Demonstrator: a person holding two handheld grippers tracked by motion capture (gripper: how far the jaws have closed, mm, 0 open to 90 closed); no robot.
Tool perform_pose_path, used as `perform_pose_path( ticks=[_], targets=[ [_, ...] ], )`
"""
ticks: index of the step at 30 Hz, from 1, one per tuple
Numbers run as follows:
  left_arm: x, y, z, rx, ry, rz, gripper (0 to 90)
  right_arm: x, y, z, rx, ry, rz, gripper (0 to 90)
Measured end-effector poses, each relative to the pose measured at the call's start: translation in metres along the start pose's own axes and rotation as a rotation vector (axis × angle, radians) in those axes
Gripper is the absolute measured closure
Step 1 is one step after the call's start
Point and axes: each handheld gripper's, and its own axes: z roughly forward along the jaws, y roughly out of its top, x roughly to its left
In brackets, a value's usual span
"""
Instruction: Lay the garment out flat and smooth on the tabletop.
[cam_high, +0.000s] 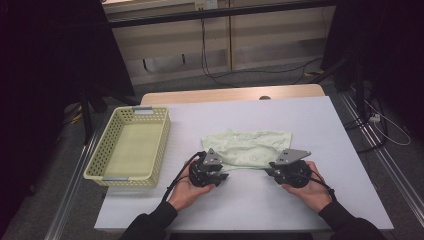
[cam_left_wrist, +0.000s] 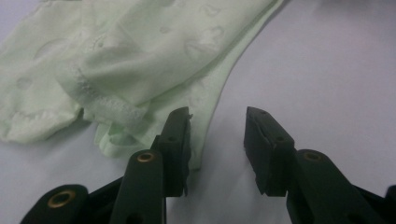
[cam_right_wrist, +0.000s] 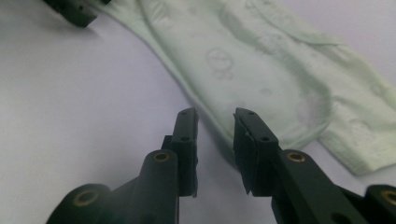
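At centre of the high view, on a white table (cam_high: 300, 200): a pale green garment (cam_high: 247, 147), folded and lying flat. Just below its near edge, at lower centre-left, the left gripper (cam_high: 220, 175), jaws parted to a moderate gap, nothing pinched; in the left gripper view (cam_left_wrist: 217, 144), the cloth's hem lying beside one pad, bare table between. At lower centre-right, the right gripper (cam_high: 272, 172), likewise parted and gripping nothing; in its own view (cam_right_wrist: 215, 140), the garment's edge just past the tips. At left of frame, apart from the cloth, a cream perforated basket (cam_high: 100, 150).
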Motion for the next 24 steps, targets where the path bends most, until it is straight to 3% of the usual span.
perform_pose_path(
  ticks=[2, 4, 7, 10, 14, 16, 19, 21, 24],
  targets=[
    [0.003, -0.001, 0.0, -0.004, -0.005, 0.001, 79.7, 0.001, -0.001, 0.002, 0.011, -0.006, -0.011, 71.8],
    [0.004, -0.001, -0.001, 0.005, 0.007, 0.011, 88.3, 0.001, 0.0, 0.004, 0.014, -0.008, -0.017, 72.0],
    [0.005, -0.002, 0.0, -0.01, -0.004, -0.018, 90.0, 0.001, 0.0, 0.007, 0.025, -0.028, -0.022, 72.0],
    [0.007, -0.002, -0.003, 0.016, -0.013, -0.005, 90.0, 0.0, 0.0, 0.008, 0.025, -0.029, -0.021, 72.7],
    [0.012, -0.004, -0.01, 0.026, -0.02, -0.009, 90.0, 0.003, 0.0, 0.011, 0.042, -0.015, -0.029, 81.2],
    [0.013, -0.005, -0.011, 0.017, -0.029, -0.033, 90.0, 0.006, 0.001, 0.011, 0.045, -0.009, -0.032, 88.5],
    [0.015, -0.008, -0.013, 0.036, -0.042, -0.023, 90.0, 0.009, 0.002, 0.012, 0.057, 0.008, -0.04, 90.0],
    [0.013, -0.011, -0.013, 0.019, -0.03, -0.039, 90.0, 0.011, 0.003, 0.011, 0.063, -0.005, -0.036, 90.0],
    [0.014, -0.01, -0.014, -0.016, -0.029, -0.05, 85.3, 0.008, 0.005, 0.008, 0.023, -0.006, -0.028, 87.7]
  ],
)
